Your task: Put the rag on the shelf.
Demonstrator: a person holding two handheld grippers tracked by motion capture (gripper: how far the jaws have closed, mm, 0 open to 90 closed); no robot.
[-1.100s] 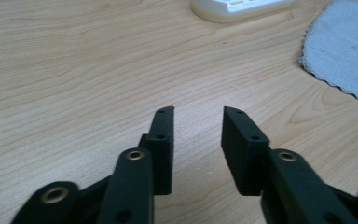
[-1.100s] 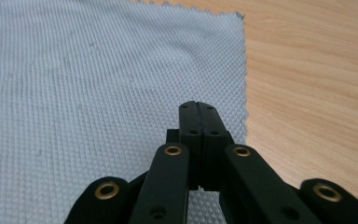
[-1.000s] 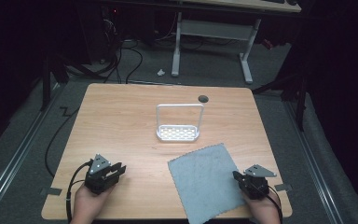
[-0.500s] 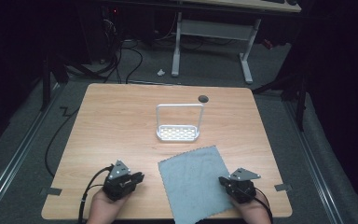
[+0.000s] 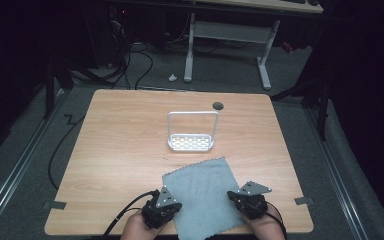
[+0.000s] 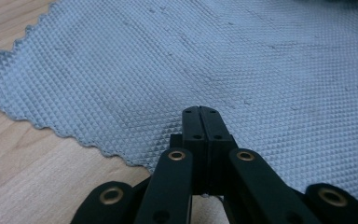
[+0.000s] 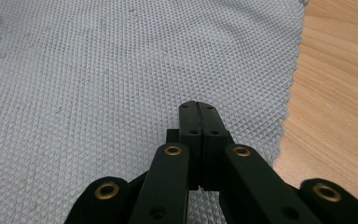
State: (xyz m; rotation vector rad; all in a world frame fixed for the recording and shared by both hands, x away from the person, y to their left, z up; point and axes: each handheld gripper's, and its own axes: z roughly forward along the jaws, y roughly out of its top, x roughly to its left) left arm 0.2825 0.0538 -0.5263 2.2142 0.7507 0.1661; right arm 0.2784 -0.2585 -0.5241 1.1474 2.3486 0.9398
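A grey waffle-textured cloth (image 5: 200,195) lies flat near the front edge of the wooden table (image 5: 120,150). My left gripper (image 5: 171,206) sits at the cloth's near left corner. Its jaws have just been closing and now meet tip to tip (image 6: 200,110) over the cloth's (image 6: 214,60) scalloped edge. My right gripper (image 5: 241,198) is at the near right corner, jaws pressed together (image 7: 197,104) on the cloth (image 7: 98,70) close to its right edge. In both gripper views the pinched fabric itself is hidden under the jaws.
A white perforated rack with a tall wire loop (image 5: 191,142) stands just beyond the cloth, mid-table. A dark round cap (image 5: 218,105) sits near the far edge. A black cable (image 5: 125,217) trails from the left gripper off the front edge.
The cloth slid left and nearer the front edge along with the right gripper. The left gripper travelled right to the cloth's near left corner and its jaws closed there.
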